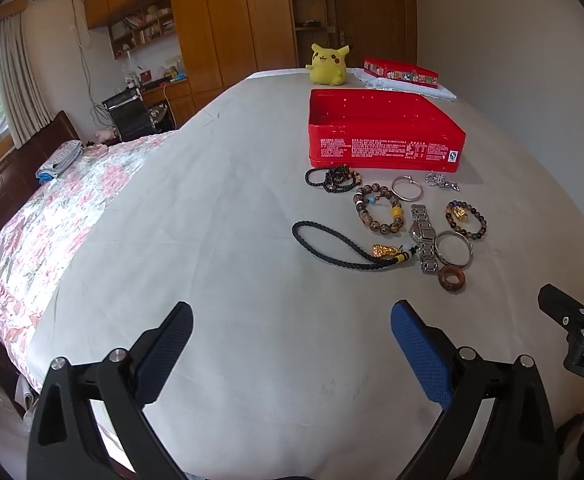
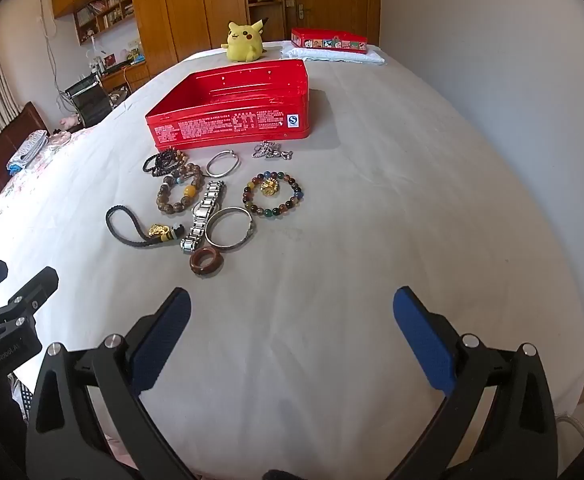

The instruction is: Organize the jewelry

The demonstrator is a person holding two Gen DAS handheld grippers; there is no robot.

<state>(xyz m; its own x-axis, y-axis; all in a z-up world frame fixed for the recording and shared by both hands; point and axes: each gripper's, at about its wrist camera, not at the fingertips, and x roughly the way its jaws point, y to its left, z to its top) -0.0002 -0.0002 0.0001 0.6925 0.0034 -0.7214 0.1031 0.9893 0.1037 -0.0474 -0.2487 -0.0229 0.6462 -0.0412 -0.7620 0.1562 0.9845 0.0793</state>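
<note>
Both grippers, left [image 1: 292, 340] and right [image 2: 292, 328], gape empty; brown wooden ring [image 2: 206, 261] at 11 o'clock, staged before open red tin [image 2: 227, 120].

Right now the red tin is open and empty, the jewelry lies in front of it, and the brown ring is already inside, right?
Not quite: the brown ring lies on the bed, nearest the fingers, not inside the red tin. The right wrist view shows it.

A bed [image 2: 372, 240] under a pale sheet carries an open red tin [image 2: 231, 108]. Just before it lie beaded bracelets [image 2: 271, 194], silver bangles [image 2: 229, 226], a metal watch [image 2: 205, 210], a black cord charm [image 2: 139, 230] and a brown ring [image 2: 206, 261]. Farther back sit a yellow plush [image 2: 244, 42] and a folded white cloth [image 2: 332, 56].
</note>
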